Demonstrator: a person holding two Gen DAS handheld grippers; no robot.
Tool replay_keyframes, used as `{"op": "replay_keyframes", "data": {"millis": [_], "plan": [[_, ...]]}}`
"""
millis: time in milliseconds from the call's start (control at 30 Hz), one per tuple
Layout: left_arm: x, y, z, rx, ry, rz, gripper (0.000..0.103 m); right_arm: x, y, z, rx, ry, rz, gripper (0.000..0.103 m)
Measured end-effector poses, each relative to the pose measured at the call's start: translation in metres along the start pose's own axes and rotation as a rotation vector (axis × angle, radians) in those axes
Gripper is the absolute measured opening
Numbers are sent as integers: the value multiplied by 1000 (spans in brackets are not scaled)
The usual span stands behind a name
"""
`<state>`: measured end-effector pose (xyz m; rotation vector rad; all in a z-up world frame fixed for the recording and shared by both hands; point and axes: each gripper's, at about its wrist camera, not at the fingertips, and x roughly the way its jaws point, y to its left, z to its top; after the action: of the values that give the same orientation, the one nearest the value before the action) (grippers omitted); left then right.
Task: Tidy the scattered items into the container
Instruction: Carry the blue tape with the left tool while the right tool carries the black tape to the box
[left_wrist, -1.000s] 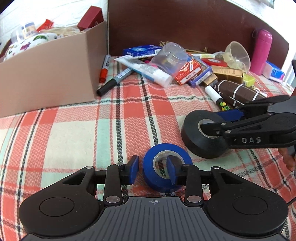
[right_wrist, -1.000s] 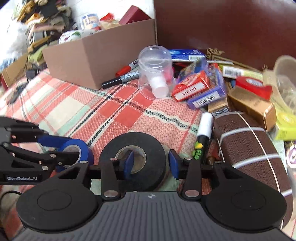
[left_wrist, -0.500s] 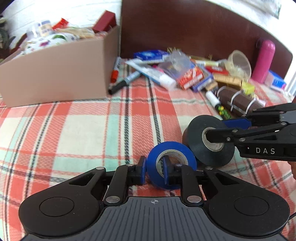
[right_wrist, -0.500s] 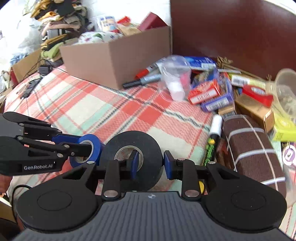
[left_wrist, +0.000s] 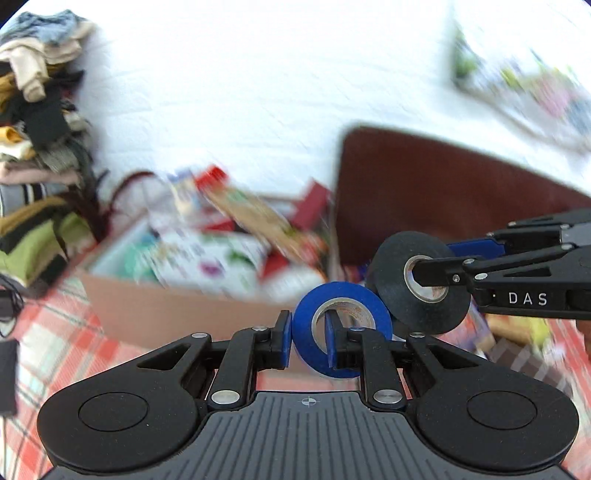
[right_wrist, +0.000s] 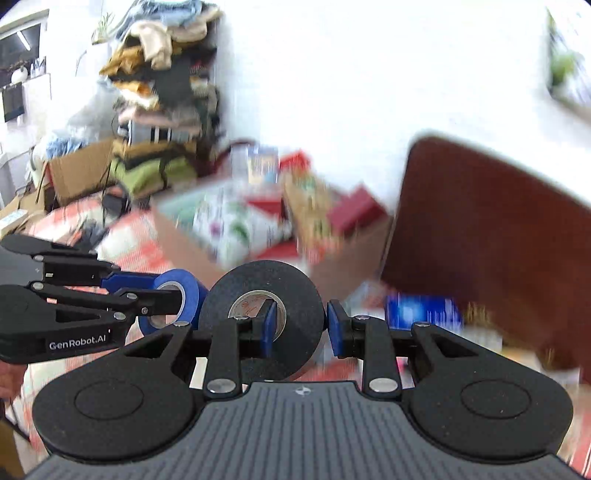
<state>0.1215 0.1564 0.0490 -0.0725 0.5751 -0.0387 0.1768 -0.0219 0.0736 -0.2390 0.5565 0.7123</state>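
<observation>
Two tape rolls are held aloft before the cardboard box (left_wrist: 177, 310): the blue tape roll (left_wrist: 341, 328) clenched in the left tongs (left_wrist: 306, 341), the black tape roll (right_wrist: 262, 317) in the right tongs (right_wrist: 301, 328). Each is pinched through one wall only, so a knock between rolls could twist one free.

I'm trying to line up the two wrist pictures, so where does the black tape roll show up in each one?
Left wrist view: black tape roll at right of centre, clamped by the right gripper reaching in from the right.
Right wrist view: the roll at bottom centre, one finger through its core.
Shared landmark: the blue tape roll beside it, nearer the cardboard box.
</observation>
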Motion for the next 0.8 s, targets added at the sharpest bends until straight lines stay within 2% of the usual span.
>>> {"op": "replay_keyframes", "data": {"millis": [233,400,433,467,500,533,567,667,800], "plan": [[54,50,66,-83,-18,53,16,63,-4,73,42,-42,-42,33],[104,84,91,-109,6,112,16,122,-13,96,70,-49,-43,33],[116,92,93,-120,14,113,18,136,-14,97,67,-56,-49,33],[128,99,93,-129,26,102,41,149,-15,98,63,-63,-54,35],[140,105,90,-144,45,94,48,164,-15,97,48,-72,-60,37],[149,111,87,-163,64,100,58,179,-14,95,14,-72,-65,50],[156,115,83,-170,71,109,58,191,-11,91,-22,-59,-77,62],[160,122,72,-149,57,112,59,203,-7,79,-96,-60,-102,62],[155,128,68,-162,44,115,60,200,-18,74,-48,-57,-79,60]]}}
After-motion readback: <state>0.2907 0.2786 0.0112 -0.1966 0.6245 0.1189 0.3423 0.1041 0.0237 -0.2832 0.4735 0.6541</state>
